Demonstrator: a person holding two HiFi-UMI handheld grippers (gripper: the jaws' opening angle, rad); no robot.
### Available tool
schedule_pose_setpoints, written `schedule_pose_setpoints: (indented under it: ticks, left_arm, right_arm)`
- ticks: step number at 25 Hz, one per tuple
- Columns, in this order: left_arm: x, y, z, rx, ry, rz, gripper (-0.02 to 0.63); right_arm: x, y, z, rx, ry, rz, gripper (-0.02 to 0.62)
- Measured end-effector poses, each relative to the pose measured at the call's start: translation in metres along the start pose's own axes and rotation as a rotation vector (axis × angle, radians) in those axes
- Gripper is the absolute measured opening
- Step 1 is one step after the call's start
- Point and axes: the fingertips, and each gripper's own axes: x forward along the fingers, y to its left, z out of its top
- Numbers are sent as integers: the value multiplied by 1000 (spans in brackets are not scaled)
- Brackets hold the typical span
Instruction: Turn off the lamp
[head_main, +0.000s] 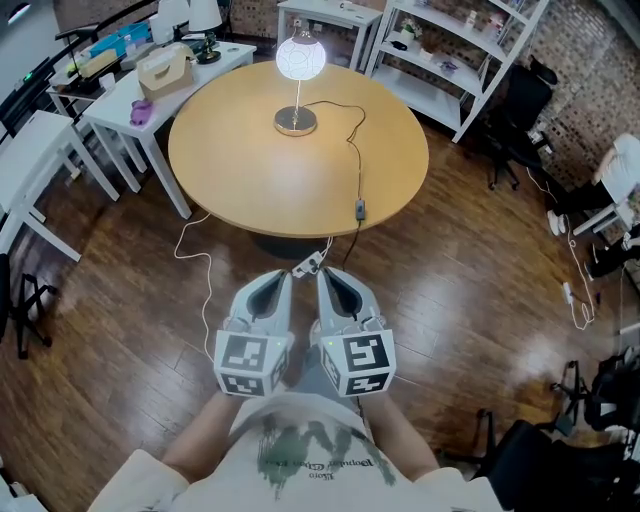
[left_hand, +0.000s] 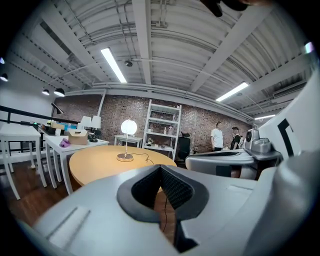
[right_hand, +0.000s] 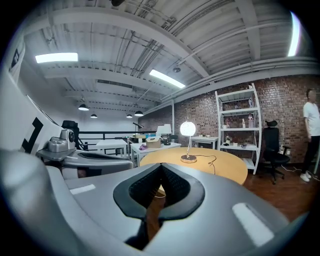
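Lamp (head_main: 300, 60): lit, on round table (head_main: 250, 170)
L gripper (head_main: 280, 278): jaws together, empty
R gripper (head_main: 328, 275): jaws together, empty — beside L

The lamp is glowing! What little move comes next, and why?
Probably move the right tool forward to the cord switch at the near edge of the table: the lamp is lit, and that tool hangs shut and empty, short of it.
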Motion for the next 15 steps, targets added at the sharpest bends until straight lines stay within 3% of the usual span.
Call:
schedule_pose_setpoints:
  ticks: [15]
  left_arm:
    - [-8, 1, 15, 14, -10, -5, -6]
  right_arm:
    - [-1, 8, 9, -8, -3, 5, -2]
